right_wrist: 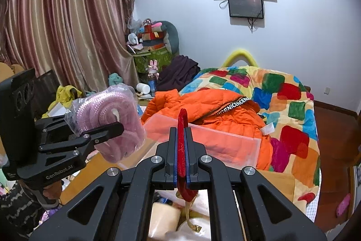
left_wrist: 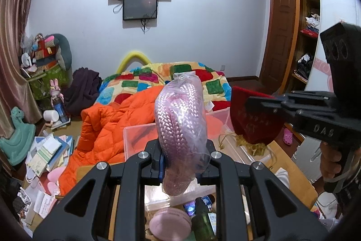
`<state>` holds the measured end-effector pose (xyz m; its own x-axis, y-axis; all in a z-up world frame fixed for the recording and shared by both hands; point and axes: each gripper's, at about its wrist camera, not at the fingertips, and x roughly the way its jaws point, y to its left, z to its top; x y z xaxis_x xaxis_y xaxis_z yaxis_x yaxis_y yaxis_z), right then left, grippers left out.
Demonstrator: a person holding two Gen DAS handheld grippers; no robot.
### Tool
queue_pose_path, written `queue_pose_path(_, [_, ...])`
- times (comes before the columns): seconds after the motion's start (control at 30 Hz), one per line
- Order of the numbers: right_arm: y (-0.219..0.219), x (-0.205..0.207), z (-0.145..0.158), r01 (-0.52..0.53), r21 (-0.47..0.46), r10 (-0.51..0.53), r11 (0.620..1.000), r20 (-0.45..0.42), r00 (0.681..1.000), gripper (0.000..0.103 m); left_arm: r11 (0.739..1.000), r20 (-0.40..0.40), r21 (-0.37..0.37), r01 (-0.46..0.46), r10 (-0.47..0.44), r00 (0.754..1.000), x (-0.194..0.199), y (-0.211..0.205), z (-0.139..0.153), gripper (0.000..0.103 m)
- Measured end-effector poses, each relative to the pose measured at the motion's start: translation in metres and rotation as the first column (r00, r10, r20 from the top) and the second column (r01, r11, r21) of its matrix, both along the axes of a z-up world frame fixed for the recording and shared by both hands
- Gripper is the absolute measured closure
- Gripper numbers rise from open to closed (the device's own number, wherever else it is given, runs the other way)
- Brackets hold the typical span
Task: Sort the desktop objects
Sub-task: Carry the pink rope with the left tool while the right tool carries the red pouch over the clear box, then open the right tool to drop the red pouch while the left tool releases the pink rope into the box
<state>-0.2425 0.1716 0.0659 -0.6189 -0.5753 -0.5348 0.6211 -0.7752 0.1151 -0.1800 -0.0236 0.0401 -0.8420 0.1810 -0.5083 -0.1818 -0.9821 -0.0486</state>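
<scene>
- The left tongs (left_wrist: 183, 164) are clamped on a coil of pink braided rope in a clear plastic bag (left_wrist: 181, 119); the bundle stands up between the pads and is lifted off any surface.
- From the right wrist view the same bagged rope sits at the left, gripped at its middle by one black finger (right_wrist: 108, 129) of the left tongs, with a hand (right_wrist: 50, 192) in a patterned sleeve on the handle.
- The right tongs (right_wrist: 181, 150) are pressed tight on a thin red velvet pennant (right_wrist: 181, 146), seen edge-on between the blue pads, with a gold tassel (right_wrist: 191, 218) hanging below.
- In the left wrist view that pennant hangs flat from the right tongs, showing faint gold writing and a gold fringe.
- Just ahead of both tongs is a clear plastic storage box (right_wrist: 209, 139), resting against an orange padded jacket (right_wrist: 214, 107) on the bed with a patchwork blanket (right_wrist: 282, 92).
- Under the left tongs lie a pink round case (left_wrist: 170, 224) and a dark green bottle (left_wrist: 203, 218) on the wooden tabletop (right_wrist: 108, 175).
</scene>
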Motion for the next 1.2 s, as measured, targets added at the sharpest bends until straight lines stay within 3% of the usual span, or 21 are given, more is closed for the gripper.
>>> queue_pose_path(0.43, [-0.002,-0.058,-0.06,0.045,0.085,-0.055,0.995,0.12,0.991,0.099,1.0,0.193,0.024,-0.019,0.014,0.981,-0.048,-0.008,-0.052,0.084])
queue_pose_path(0.77, [-0.013,-0.07,-0.092,0.062,0.214,-0.091,0.975,0.13,0.987,0.099,0.998,0.22,-0.05,-0.036,0.046,0.974,-0.057,-0.001,-0.069,0.084])
queue_pose_path(0.97, [-0.024,-0.064,-0.092,0.053,0.301,-0.082,0.952,0.085,0.993,0.097,0.997,0.217,-0.072,-0.025,0.04,0.975,-0.058,0.002,-0.068,0.079])
queue_pose_path(1.03, [-0.026,-0.063,-0.093,0.059,0.322,-0.089,0.945,0.078,0.993,0.091,0.998,0.224,-0.054,-0.02,0.032,0.974,-0.058,0.001,-0.067,0.074])
queue_pose_path(1.2, [-0.028,-0.055,-0.092,0.095,0.352,-0.109,0.931,0.019,0.994,0.054,0.997,0.204,-0.067,-0.023,0.036,0.978,-0.053,0.003,-0.063,0.055])
